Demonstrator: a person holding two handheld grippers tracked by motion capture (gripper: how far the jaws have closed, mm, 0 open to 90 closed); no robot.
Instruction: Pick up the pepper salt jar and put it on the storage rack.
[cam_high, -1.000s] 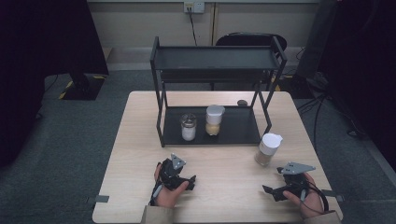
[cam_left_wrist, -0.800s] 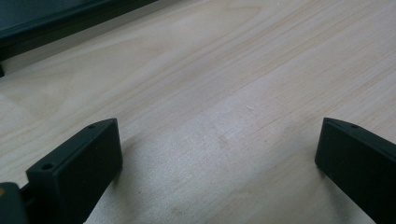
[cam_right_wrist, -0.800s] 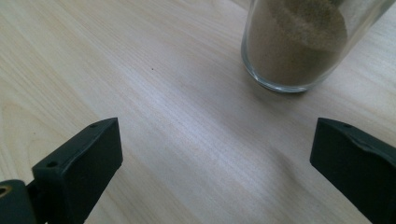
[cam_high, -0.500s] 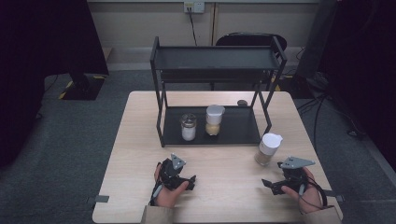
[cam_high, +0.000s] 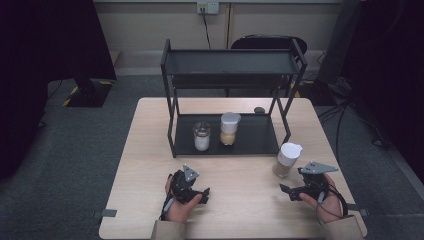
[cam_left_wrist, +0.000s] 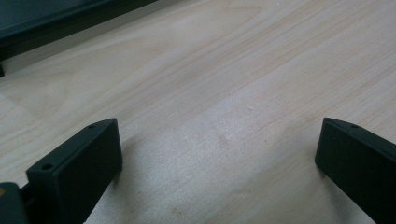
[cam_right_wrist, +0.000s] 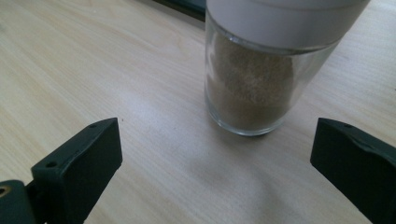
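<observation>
The left gripper (cam_left_wrist: 219, 168) looks along its two black jaws, which rise from the bottom corners and stand wide apart with nothing between them. Beneath and ahead of the jaws lies a pale wooden table (cam_left_wrist: 224, 93) with fine grain lines running diagonally. A soft shadow falls on the wood just beside the jaw on the left. Far ahead, past that jaw, the dark edge of a black rack (cam_left_wrist: 56, 23) crosses the upper corner.
</observation>
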